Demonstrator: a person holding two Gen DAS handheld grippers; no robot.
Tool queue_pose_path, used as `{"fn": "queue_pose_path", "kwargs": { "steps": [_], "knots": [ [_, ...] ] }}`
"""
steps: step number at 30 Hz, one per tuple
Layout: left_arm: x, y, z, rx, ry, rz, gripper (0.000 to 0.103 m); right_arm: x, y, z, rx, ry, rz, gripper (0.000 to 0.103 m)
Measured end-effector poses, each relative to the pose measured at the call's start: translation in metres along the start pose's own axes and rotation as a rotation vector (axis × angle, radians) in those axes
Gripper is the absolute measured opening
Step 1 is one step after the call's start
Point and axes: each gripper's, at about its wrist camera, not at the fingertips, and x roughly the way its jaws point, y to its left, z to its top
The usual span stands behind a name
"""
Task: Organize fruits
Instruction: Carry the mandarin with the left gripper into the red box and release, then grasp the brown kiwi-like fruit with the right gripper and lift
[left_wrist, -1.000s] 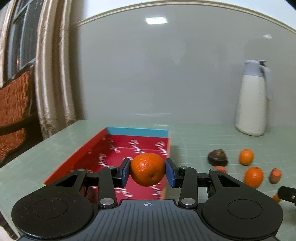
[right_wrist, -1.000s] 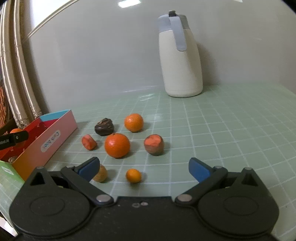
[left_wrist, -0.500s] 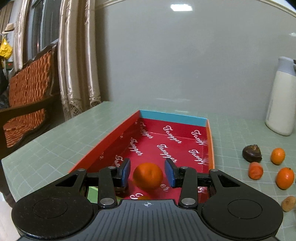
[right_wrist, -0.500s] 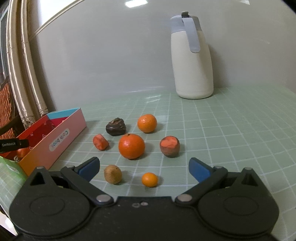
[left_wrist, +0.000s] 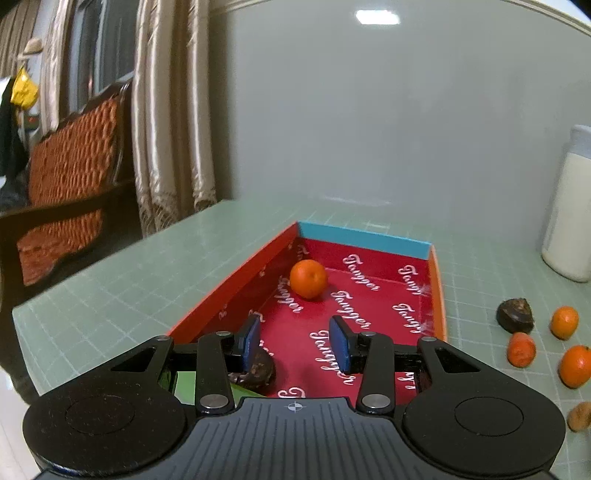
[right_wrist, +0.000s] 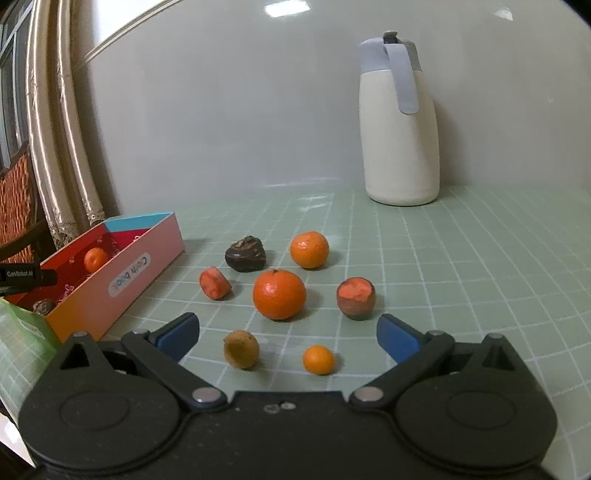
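My left gripper (left_wrist: 295, 343) is open and empty above the near end of the red box (left_wrist: 437, 295). An orange (left_wrist: 308, 278) lies in the box toward its far end, and a dark fruit (left_wrist: 258, 373) lies under the left finger. The box (right_wrist: 125, 277) and its orange (right_wrist: 95, 258) also show in the right wrist view. My right gripper (right_wrist: 288, 336) is open and empty over the table. Before it lie a large orange (right_wrist: 279, 294), a smaller orange (right_wrist: 309, 249), a tiny orange (right_wrist: 318, 359), a brown fruit (right_wrist: 241, 349), a dark fruit (right_wrist: 245, 253) and two red-cut fruits (right_wrist: 215, 283) (right_wrist: 356, 297).
A white jug (right_wrist: 400, 125) with a grey lid stands at the back by the wall. A green item (right_wrist: 18, 332) lies at the box's near end. A wicker chair (left_wrist: 70, 184) and curtains (left_wrist: 166, 122) are beyond the table's left edge.
My left gripper has opened and let go of the orange, which now lies in the box toward the far end. The right gripper has shifted slightly nearer the fruits.
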Motion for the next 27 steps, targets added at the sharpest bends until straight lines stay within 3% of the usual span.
{"fn": "queue_pose_path", "kwargs": {
  "steps": [3,8,16,27],
  "knots": [
    [-0.008,-0.003,0.0,0.026,-0.035,0.006,0.071,-0.001,0.004,0.0,-0.011,-0.007,0.003,0.103],
    [-0.022,-0.003,0.0,0.073,-0.095,0.018,0.075,-0.006,0.008,0.002,-0.03,-0.045,0.029,0.103],
    [-0.034,0.008,-0.004,0.087,-0.101,0.033,0.095,-0.005,0.015,0.006,-0.031,-0.058,0.057,0.103],
    [-0.045,0.028,-0.012,0.109,-0.111,0.079,0.098,0.009,0.031,0.007,-0.044,-0.011,0.091,0.099]
  ]
}}
